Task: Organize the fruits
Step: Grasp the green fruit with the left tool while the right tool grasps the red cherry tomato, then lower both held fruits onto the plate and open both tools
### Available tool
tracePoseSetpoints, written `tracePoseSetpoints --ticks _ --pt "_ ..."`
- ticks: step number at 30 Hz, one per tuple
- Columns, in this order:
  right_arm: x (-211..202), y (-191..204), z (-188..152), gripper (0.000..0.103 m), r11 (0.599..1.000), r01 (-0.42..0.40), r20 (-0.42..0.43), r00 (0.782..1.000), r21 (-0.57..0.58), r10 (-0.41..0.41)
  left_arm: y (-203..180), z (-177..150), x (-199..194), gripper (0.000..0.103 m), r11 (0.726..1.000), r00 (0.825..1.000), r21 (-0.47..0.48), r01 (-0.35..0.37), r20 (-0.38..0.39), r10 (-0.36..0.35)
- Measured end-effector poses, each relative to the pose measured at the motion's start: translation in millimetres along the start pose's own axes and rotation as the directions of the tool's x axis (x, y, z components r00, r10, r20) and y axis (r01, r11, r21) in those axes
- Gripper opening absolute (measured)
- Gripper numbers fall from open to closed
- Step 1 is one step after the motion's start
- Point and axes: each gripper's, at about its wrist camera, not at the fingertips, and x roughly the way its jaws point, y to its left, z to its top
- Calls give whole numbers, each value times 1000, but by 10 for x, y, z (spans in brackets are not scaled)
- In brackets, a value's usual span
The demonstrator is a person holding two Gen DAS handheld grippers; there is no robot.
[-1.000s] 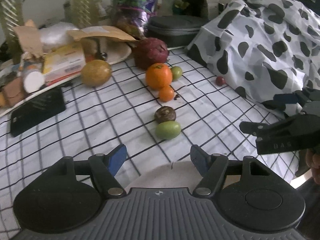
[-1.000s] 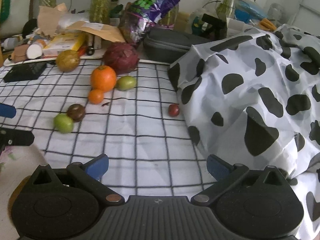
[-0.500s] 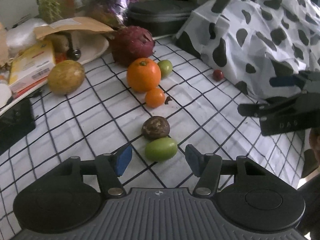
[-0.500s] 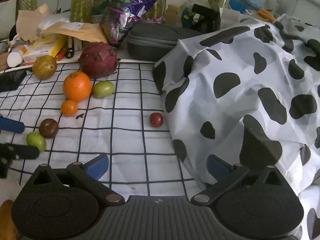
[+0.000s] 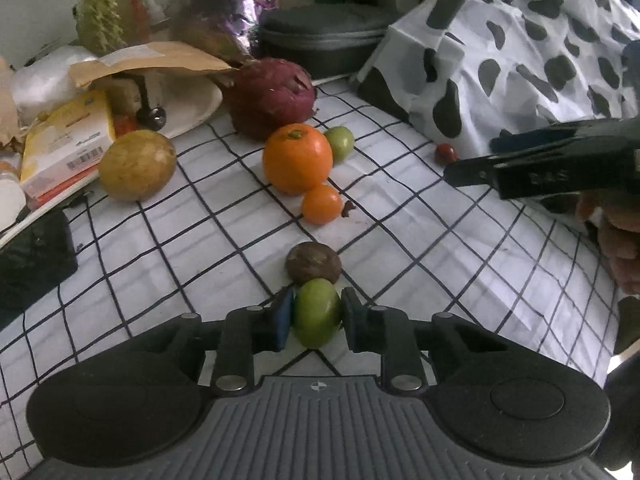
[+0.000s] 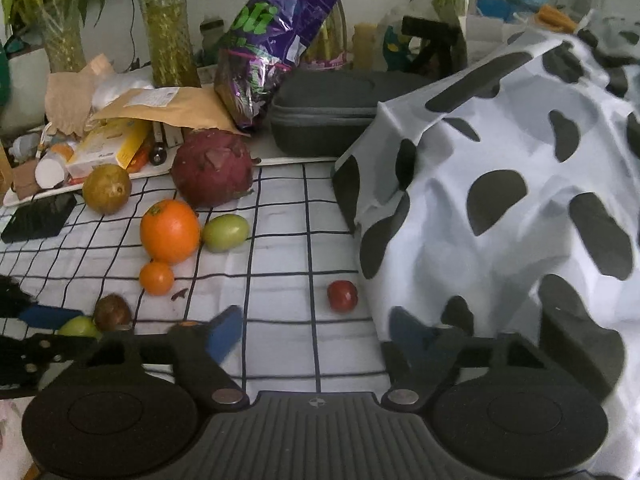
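The left gripper (image 5: 316, 316), clamped on the small oval green fruit (image 5: 317, 317) on the checked desk (image 5: 420, 240), should lift straight up, clear of the wrinkled brown fruit (image 5: 313, 262) touching at 12 o'clock, while the right gripper (image 6: 316, 334), half-open and closing on nothing, faces the small red fruit (image 6: 342, 296).

My bench wears a white cloth with black grid lines (image 5: 420, 248). On it lie a big orange (image 5: 297, 158), a small orange (image 5: 321, 204) touching it, two green fruits (image 5: 339, 143) (image 5: 316, 312), a brown fruit (image 5: 313, 262), a small red one (image 6: 342, 296), a yellowish fruit (image 5: 137, 165), a dark red fruit (image 5: 272, 98) and a spotted cloth (image 6: 520, 200).
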Motion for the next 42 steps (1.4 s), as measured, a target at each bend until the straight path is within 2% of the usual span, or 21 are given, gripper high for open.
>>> tracePoseSetpoints --ticks 2,5,12,14,18,28,42 --pt "73 -34 27 55 1000 -15 -3 1000 15 15 32 -1 -21 25 1000 1000 -4 1 6 -1" --pt "171 -70 57 43 1000 -11 -2 1000 21 11 82 7 -53 25 1000 1000 -20 5 16 -4" --pt "401 -118 82 30 1000 23 -27 999 16 -23 123 21 -96 25 1000 999 -27 16 34 -15" --pt "415 -102 84 22 1000 28 -16 999 -1 -28 126 21 -99 25 1000 999 -24 17 35 -17" --pt "376 -32 100 21 999 37 -13 999 -30 -38 126 24 -131 25 1000 999 -16 19 44 -18" --pt "11 194 87 21 998 -50 35 998 -33 52 121 -31 -421 25 999 995 -50 18 98 -13" --pt "-668 629 -292 21 983 -174 54 983 -64 177 -61 -504 -872 25 996 993 -91 17 118 -6"
